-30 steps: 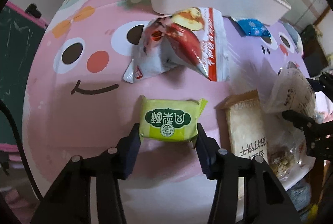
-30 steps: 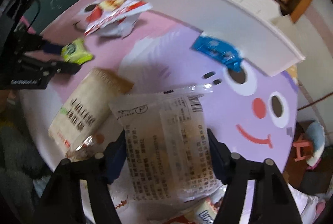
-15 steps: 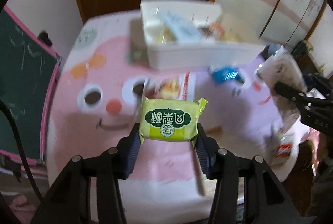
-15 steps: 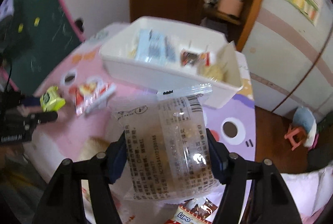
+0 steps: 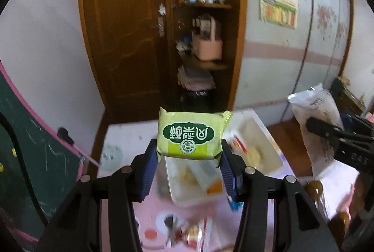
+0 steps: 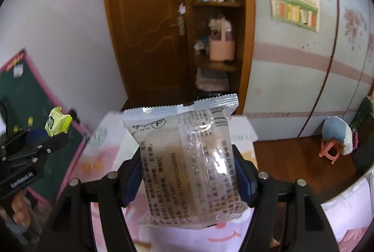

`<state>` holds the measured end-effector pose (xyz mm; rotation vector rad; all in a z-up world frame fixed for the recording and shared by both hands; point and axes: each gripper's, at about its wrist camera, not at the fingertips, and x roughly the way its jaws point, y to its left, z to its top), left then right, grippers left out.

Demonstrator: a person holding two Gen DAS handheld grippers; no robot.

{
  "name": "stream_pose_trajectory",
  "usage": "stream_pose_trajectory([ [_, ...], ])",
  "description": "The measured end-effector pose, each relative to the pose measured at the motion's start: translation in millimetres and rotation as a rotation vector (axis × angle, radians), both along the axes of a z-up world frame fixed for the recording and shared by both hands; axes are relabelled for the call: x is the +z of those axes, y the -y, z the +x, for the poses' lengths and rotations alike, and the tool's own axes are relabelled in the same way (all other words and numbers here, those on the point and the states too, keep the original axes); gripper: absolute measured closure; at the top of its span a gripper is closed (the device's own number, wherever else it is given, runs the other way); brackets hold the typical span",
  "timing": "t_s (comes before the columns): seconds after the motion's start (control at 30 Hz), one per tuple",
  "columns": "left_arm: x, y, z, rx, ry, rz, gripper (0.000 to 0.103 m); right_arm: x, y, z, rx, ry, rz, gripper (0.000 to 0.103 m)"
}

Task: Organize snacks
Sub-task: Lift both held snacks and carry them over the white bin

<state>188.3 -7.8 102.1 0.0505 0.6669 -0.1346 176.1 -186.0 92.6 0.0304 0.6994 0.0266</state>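
Both packets held aloft; white bin lies below and ahead of the left jaws.

Left gripper (image 5: 189, 156) jaws clamp the green rectangular snack packet (image 5: 190, 133), long axis crosswise; right gripper (image 6: 187, 178) jaws clamp the clear plastic snack pouch (image 6: 187, 158), long axis pointing away; the white plastic bin (image 5: 268, 149) on the pink counter (image 5: 149, 212) sits nearer the left.

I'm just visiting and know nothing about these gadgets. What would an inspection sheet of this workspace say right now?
Surface: pink cartoon-face table.
Job's things: green snack packet; clear wrapped snack; white bin with snacks inside.
Clutter: red-and-white packet on the table.
Grippers: left gripper shut on the green packet; right gripper shut on the clear snack; both held above the table.
Cables: nothing seen.
Surroundings: wooden door, shelves, chalkboard, wall poster.
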Motion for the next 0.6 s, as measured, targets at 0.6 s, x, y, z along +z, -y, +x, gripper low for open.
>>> stream_pose_trajectory([
  [0.6,-73.8,39.3,124.7,0.037,-0.141,0.016,0.055,-51.6,11.1,116.0,-0.115,-0.120,0.056,0.034],
])
